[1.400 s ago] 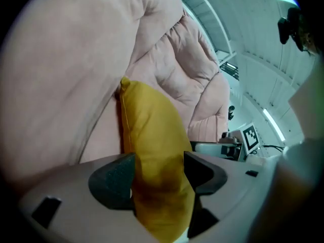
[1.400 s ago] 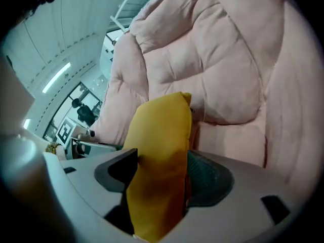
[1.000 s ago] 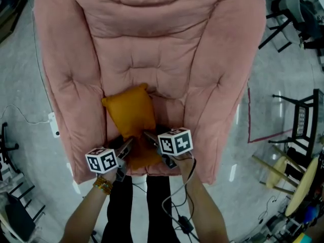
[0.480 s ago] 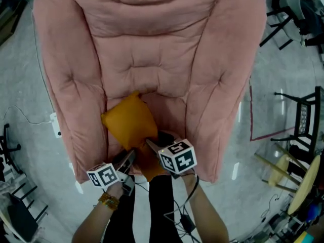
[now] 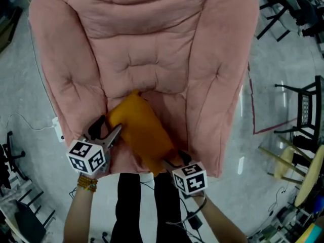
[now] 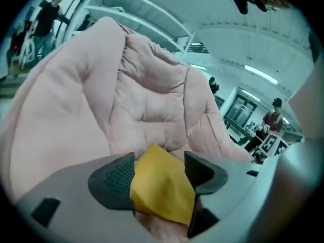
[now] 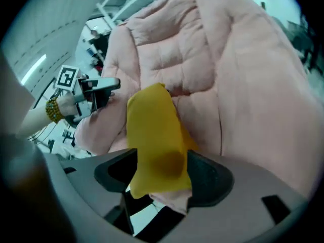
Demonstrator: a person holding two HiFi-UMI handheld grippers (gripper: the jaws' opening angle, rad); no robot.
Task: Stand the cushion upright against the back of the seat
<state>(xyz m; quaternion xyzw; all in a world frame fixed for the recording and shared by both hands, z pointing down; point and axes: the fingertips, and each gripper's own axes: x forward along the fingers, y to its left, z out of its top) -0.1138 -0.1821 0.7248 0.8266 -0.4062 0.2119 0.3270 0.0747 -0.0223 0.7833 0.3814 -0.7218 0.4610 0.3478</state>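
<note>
Grey mottled floor (image 5: 20, 100) all around, pretty shiny with glare on it. Red tape line (image 5: 271, 127) toward its right edge, black metal chair (image 5: 304, 108) just past that, white power strip (image 5: 59, 130) on the left. Strip lights (image 6: 260, 74) on the ceiling.

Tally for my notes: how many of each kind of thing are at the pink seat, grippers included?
Pink armchair: 1
Orange cushion: 1
Grippers: 2, the left gripper and the right gripper, each with jaws opening and the cushion between them
Total: 4
</note>
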